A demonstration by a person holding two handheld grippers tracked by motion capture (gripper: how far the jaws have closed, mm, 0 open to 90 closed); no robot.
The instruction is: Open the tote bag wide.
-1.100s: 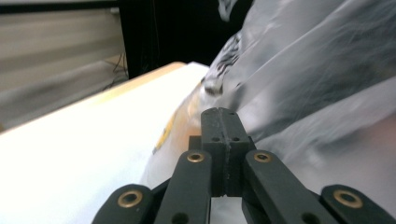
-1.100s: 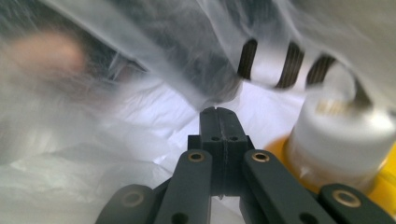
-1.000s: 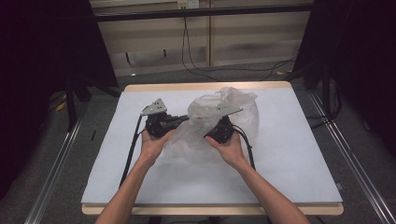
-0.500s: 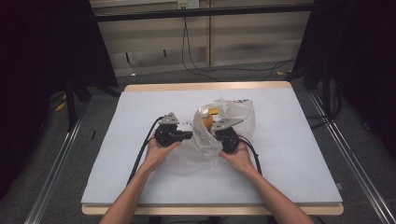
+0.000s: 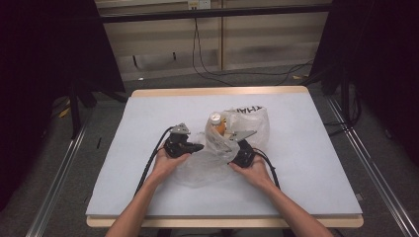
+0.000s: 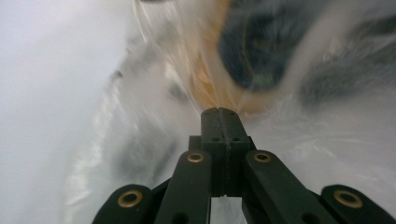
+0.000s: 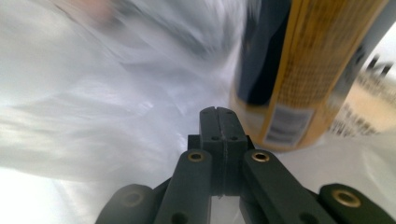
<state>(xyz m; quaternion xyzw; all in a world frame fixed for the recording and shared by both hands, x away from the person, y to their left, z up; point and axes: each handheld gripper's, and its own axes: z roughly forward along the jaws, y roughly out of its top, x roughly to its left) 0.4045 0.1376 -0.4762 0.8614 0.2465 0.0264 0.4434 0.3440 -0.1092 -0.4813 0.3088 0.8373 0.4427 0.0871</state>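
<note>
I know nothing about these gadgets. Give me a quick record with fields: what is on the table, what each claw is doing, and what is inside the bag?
surface: white table with a wooden edge
main thing: clear plastic bag, crumpled, dark print on its far side
inside bag: upright yellow and dark can with a pale top
left gripper: jaws shut, pinching the bag's film
right gripper: jaws shut, pinching the film beside the can
hands: one on each gripper, either side of the bag

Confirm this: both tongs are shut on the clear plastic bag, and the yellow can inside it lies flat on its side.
One slip: the yellow can stands upright in the plastic bag, top up, per the high view. Both left tongs and right tongs are shut on the bag.
</note>
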